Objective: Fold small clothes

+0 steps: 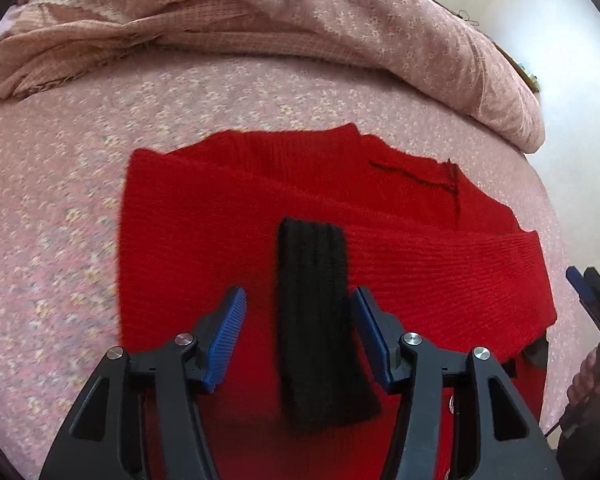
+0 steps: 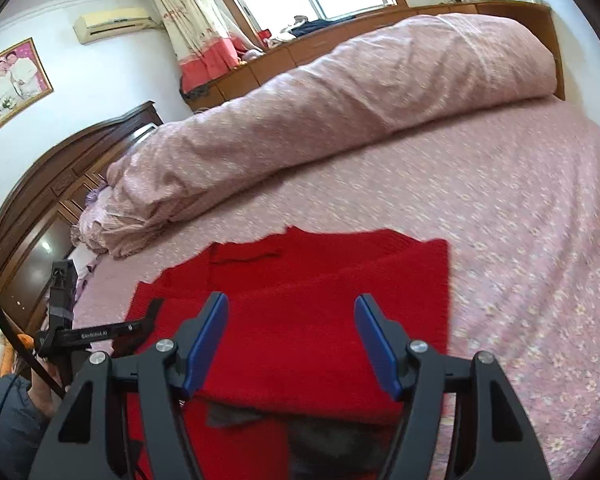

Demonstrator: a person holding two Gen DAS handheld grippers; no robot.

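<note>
A red knitted sweater (image 1: 400,248) lies partly folded on the pink flowered bed; it also shows in the right wrist view (image 2: 308,300). A black ribbed cuff (image 1: 316,320) lies on top of it, between the open fingers of my left gripper (image 1: 298,300), which hovers just above it without holding it. My right gripper (image 2: 290,312) is open and empty above the near part of the sweater. The right gripper also shows at the right edge of the left wrist view (image 1: 592,300), and the left gripper at the left of the right wrist view (image 2: 100,332).
A rolled pink duvet (image 2: 340,112) lies across the far side of the bed sheet (image 2: 520,240). A beige blanket (image 1: 100,40) is bunched at the back left. A wooden headboard (image 2: 60,184) and wooden cabinets (image 2: 320,52) stand beyond the bed.
</note>
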